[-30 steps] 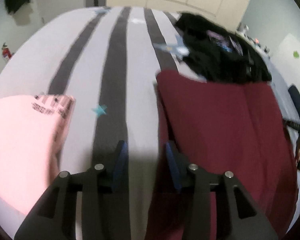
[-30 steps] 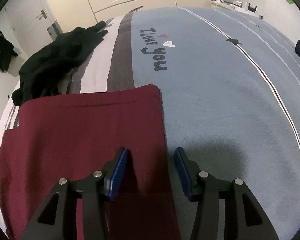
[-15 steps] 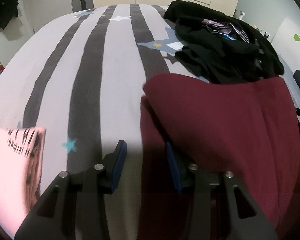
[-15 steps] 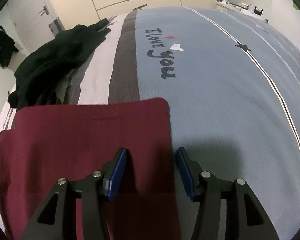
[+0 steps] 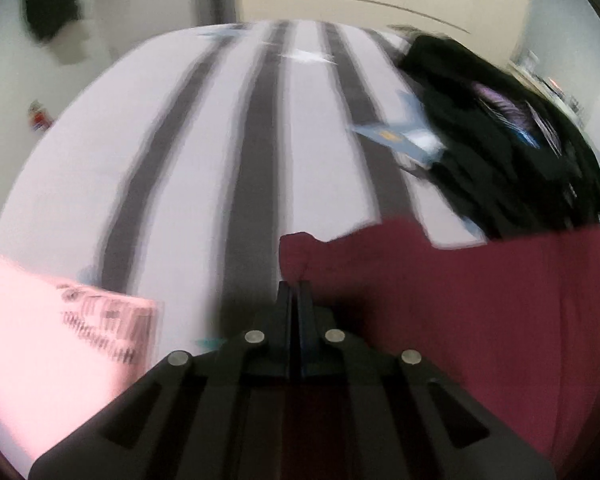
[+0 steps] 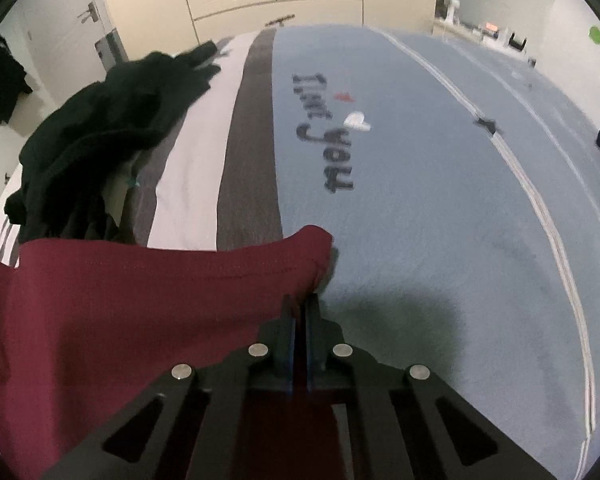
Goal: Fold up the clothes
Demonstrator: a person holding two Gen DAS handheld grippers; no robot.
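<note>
Both grippers have just clamped onto the maroon garment (image 6: 140,300) lying on the bed (image 6: 420,220): left gripper (image 5: 295,286) on one corner, right gripper (image 6: 300,300) on the other. Only the left view shows a pink shirt (image 5: 52,340); only the right shows "I love you" lettering (image 6: 328,136).

The folded garment (image 5: 480,312) lies on the bed (image 5: 180,200), and the heap of clothes (image 5: 500,152) lies just behind it, touching its far edge. To the left of the garment, apart from it, lies another folded piece (image 5: 52,344) (near the bed's front edge). The printed words (image 6: 328,136) are on the bed behind the garment's right corner.
</note>
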